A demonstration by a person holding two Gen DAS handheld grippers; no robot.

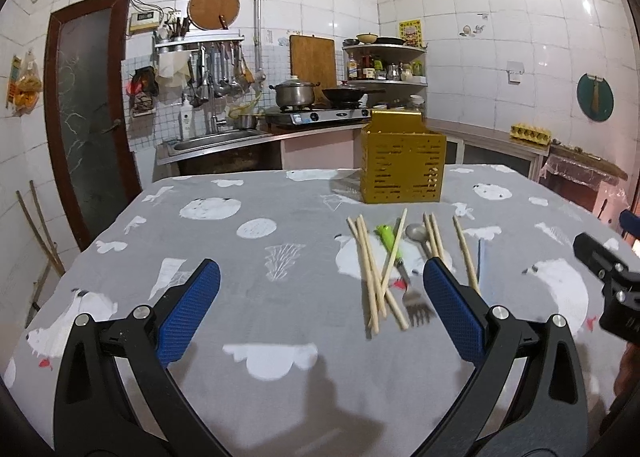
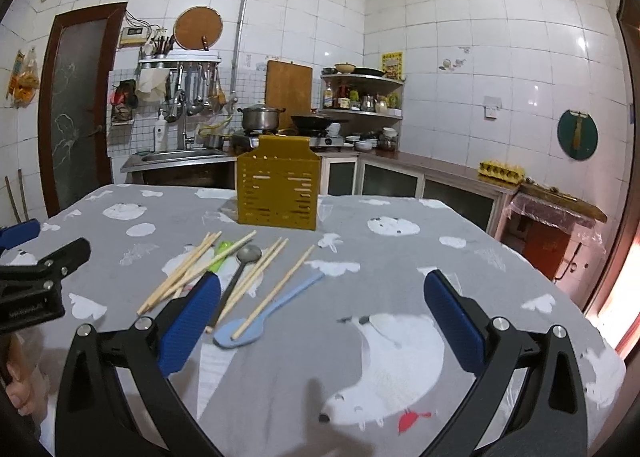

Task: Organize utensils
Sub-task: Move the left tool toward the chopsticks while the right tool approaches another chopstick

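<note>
No text could be read with any certainty. A yellow poster (image 1: pixel 410 33) hung on the tiled wall at about one o'clock from the stove, above the corner shelf, and bore rows of print too small and blurred to make out. The bottles (image 1: pixel 362 67) on that shelf carried labels, none legible. The stove's front panel (image 1: pixel 298 119) showed a small plate with marks that could not be read. A small box with a dark display (image 1: pixel 142 19) on the wall at eleven o'clock from the sink showed no clear digits. In the right wrist view, the black body of the left gripper (image 2: pixel 28 311) carried a faint pale line of lettering, unreadable.
</note>
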